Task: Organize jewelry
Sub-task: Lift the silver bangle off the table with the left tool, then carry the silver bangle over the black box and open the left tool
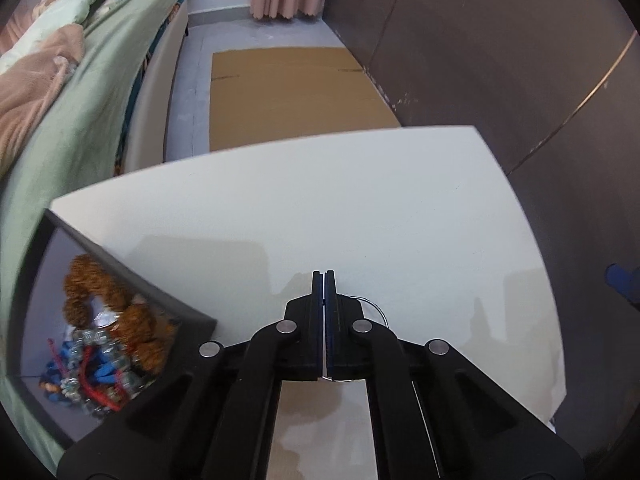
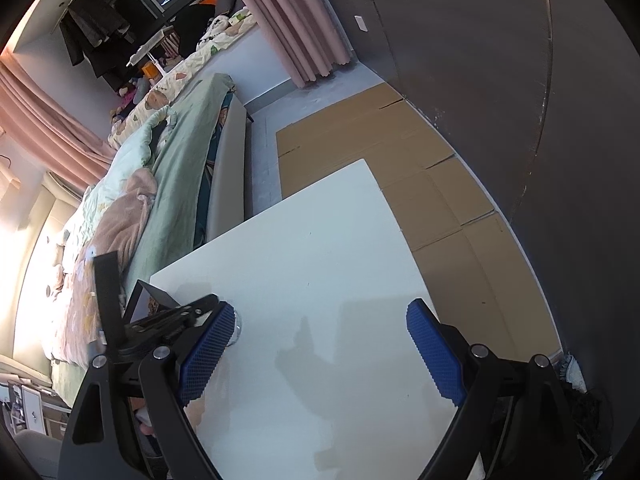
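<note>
Over the white table, my left gripper had its pads pressed together on a thin silver ring, whose wire loop showed just right of the fingers. At the table's left edge stood a dark box holding brown beads and tangled blue-and-red jewelry. My right gripper hung with jaws wide apart, empty.

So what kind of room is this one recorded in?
Most likely a bedroom in a home: a bed with a green sheet and rumpled quilts, pink pleated curtains, and dark clothes hanging by the window. The work happens on a white tabletop.
</note>
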The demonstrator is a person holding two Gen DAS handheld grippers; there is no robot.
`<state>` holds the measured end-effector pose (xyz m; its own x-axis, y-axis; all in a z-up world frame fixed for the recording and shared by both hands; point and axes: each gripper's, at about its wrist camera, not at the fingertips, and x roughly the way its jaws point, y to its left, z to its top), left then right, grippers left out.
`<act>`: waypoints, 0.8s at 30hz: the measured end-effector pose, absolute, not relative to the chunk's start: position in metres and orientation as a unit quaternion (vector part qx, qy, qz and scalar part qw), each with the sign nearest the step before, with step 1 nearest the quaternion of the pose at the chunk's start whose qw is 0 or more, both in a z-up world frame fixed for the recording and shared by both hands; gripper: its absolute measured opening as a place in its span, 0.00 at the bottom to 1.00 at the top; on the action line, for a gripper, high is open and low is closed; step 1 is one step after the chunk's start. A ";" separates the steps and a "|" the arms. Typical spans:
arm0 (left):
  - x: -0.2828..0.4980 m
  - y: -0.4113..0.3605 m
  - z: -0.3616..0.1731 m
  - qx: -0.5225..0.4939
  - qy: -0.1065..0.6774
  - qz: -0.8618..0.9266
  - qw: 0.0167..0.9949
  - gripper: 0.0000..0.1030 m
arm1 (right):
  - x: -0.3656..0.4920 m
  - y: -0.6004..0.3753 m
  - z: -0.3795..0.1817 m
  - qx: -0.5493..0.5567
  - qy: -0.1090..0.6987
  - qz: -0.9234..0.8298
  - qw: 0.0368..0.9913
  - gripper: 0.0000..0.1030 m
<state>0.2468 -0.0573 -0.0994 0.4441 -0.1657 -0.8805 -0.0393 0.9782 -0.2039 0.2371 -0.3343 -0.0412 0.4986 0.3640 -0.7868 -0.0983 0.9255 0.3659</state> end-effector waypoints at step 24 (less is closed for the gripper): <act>0.166 0.051 -0.028 -0.177 0.418 0.031 0.890 0.02 | 0.221 -0.263 -0.043 0.135 0.478 0.223 0.839 0.83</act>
